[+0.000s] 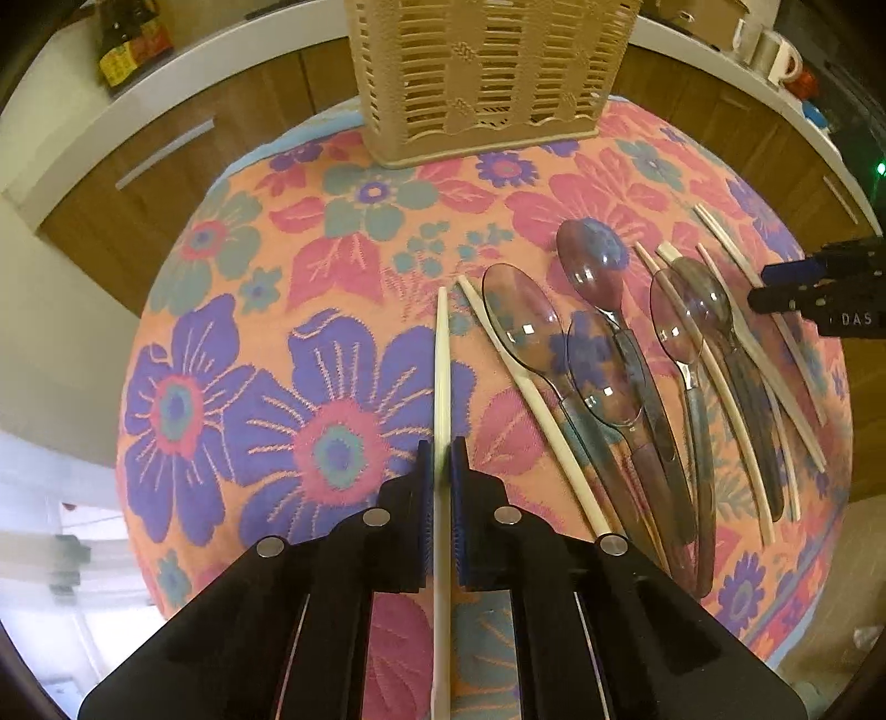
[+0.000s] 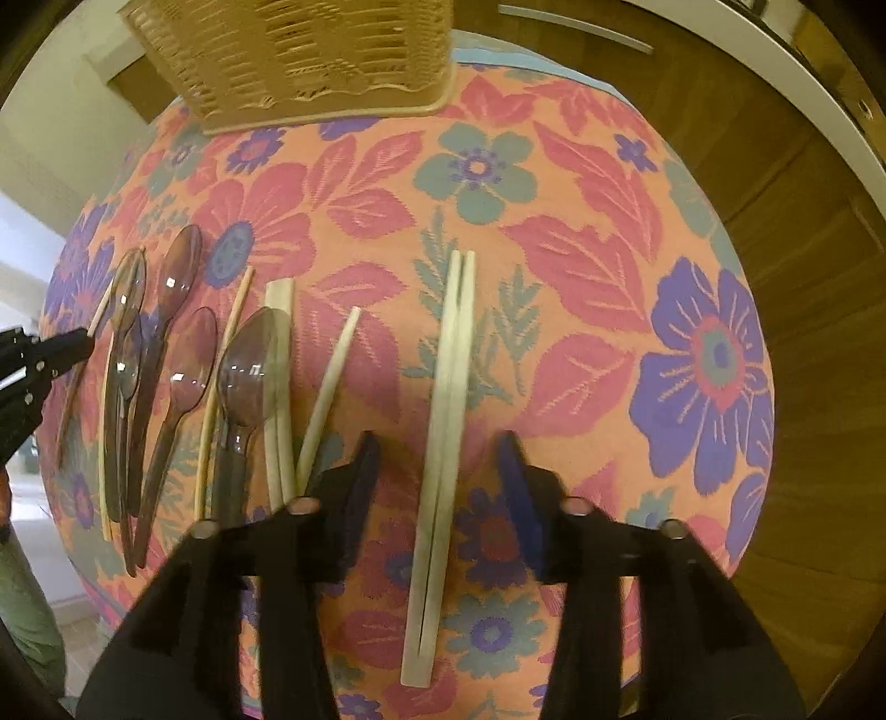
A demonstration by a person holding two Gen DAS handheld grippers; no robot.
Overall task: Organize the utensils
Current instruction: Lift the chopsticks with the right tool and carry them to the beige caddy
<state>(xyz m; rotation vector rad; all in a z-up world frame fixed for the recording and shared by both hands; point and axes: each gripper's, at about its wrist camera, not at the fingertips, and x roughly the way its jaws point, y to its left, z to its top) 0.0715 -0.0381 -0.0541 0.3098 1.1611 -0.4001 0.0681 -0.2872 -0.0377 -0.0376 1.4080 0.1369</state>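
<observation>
My left gripper [image 1: 442,459] is shut on a cream chopstick [image 1: 442,376] that points toward the beige slotted basket [image 1: 487,83] at the table's far side. Several clear purple plastic spoons [image 1: 598,266] and more chopsticks [image 1: 531,399] lie to its right. My right gripper [image 2: 440,448] is open, its jaws either side of a joined pair of chopsticks [image 2: 443,443] lying on the cloth. The spoons [image 2: 177,288] and other chopsticks [image 2: 326,387] lie left of it. The basket [image 2: 299,55] stands at the top. Each gripper shows in the other's view, the right one [image 1: 775,285] and the left one [image 2: 72,343].
A floral cloth [image 1: 332,266] covers the round table. Wooden cabinets [image 1: 138,188] with a white counter curve behind. A bottle [image 1: 127,44] stands at the back left of the counter and mugs [image 1: 775,50] at the back right.
</observation>
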